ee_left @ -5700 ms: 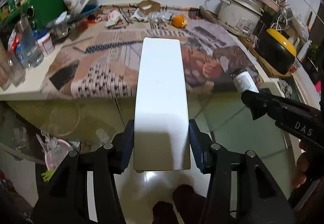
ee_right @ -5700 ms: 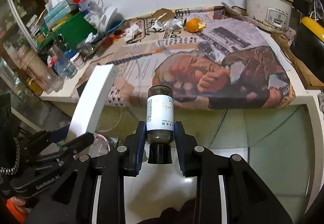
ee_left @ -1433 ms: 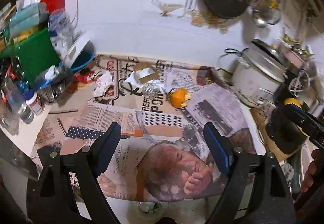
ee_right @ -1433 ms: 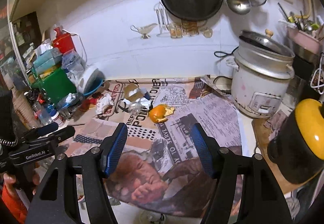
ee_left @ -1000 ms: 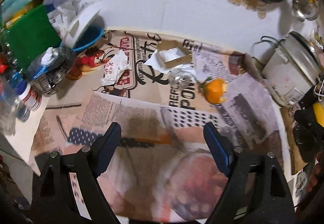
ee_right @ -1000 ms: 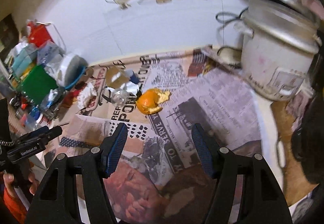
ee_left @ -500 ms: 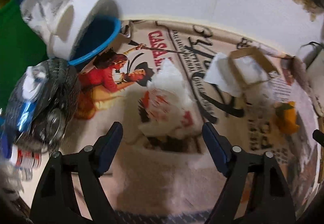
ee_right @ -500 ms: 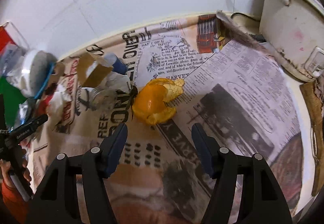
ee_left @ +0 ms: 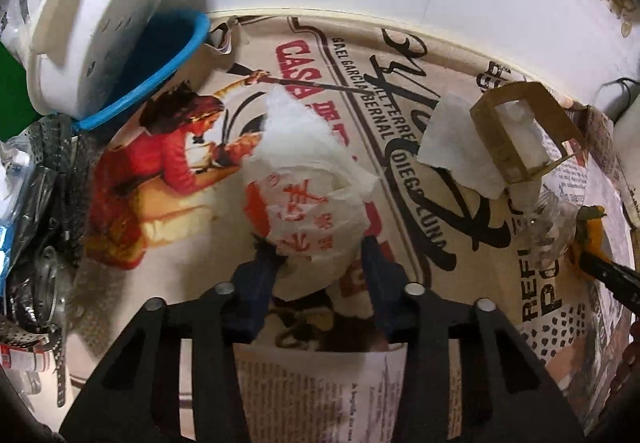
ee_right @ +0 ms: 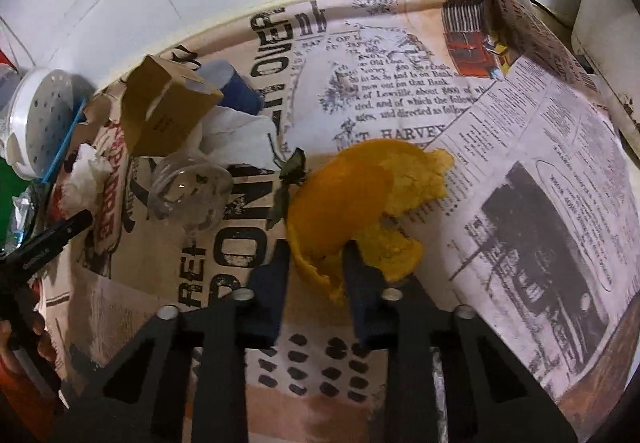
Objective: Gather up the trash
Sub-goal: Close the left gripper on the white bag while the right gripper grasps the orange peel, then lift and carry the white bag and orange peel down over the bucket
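Note:
A crumpled white paper wrapper with red print (ee_left: 306,203) lies on the newspaper-covered counter. My left gripper (ee_left: 316,255) has closed on its near end, one finger on each side. An orange peel (ee_right: 360,199) lies on the newspaper in the right wrist view. My right gripper (ee_right: 316,255) has closed on the peel's near edge. The peel also shows at the right edge of the left wrist view (ee_left: 590,231).
A brown cardboard box (ee_right: 166,117), white tissue (ee_right: 236,139), a clear crushed plastic cup (ee_right: 190,191) and a blue cap (ee_right: 230,85) lie between the two grippers. A white perforated lid (ee_left: 108,15) leans in a blue bowl (ee_left: 160,63) at left. A rice cooker (ee_right: 608,27) stands at right.
Both grippers moved forward and down to the counter and closed: the left onto the paper wrapper, the right onto the orange peel. Earlier they had been open and empty.

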Demonstrator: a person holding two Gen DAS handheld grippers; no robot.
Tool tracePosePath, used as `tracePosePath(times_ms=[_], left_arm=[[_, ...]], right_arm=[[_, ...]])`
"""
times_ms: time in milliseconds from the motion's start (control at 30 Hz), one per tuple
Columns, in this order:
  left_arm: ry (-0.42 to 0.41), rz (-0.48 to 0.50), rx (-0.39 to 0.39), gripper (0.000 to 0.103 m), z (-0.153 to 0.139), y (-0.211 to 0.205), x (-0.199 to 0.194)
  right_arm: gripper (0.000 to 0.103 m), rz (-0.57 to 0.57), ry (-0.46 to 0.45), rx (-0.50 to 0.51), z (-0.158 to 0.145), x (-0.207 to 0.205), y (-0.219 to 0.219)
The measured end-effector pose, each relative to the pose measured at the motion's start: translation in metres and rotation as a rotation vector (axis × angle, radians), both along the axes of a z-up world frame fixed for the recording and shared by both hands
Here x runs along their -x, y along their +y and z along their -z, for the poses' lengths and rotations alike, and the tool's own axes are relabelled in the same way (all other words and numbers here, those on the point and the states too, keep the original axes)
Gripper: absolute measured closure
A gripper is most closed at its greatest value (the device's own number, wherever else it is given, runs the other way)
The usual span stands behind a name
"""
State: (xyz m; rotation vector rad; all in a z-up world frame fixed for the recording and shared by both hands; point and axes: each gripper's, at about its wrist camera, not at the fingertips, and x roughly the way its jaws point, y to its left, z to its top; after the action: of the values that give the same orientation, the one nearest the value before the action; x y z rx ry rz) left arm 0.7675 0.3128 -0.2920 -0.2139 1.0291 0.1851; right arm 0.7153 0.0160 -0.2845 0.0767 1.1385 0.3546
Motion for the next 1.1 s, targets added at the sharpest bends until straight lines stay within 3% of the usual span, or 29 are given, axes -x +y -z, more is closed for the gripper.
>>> tracePosePath(times_ms=[167,400,800,1100], left_arm=[[-0.024,-0.013,0.024,0.074,-0.008,-0.002,0.002],[-0.071,0.001,0.005,0.076,-0.04,-0.028,0.028],[-0.162,-0.022,0.02,0.076,-0.096,-0.131,0.119],[-0.204,-0.025,0.026,0.076,-0.12,-0.206,0.201]], right_arm=[[0.097,-0.01,-0.059,0.03,-0.013,0.013,0.001],[0.098,0.008,-0.087,-0.03,-0.037,0.032,-0.027],[0.098,-0.083,-0.158,-0.115,-0.077,0.101,-0.096],[0.098,-0.175,-0.209,-0.143,-0.104,0.154,-0.134]])
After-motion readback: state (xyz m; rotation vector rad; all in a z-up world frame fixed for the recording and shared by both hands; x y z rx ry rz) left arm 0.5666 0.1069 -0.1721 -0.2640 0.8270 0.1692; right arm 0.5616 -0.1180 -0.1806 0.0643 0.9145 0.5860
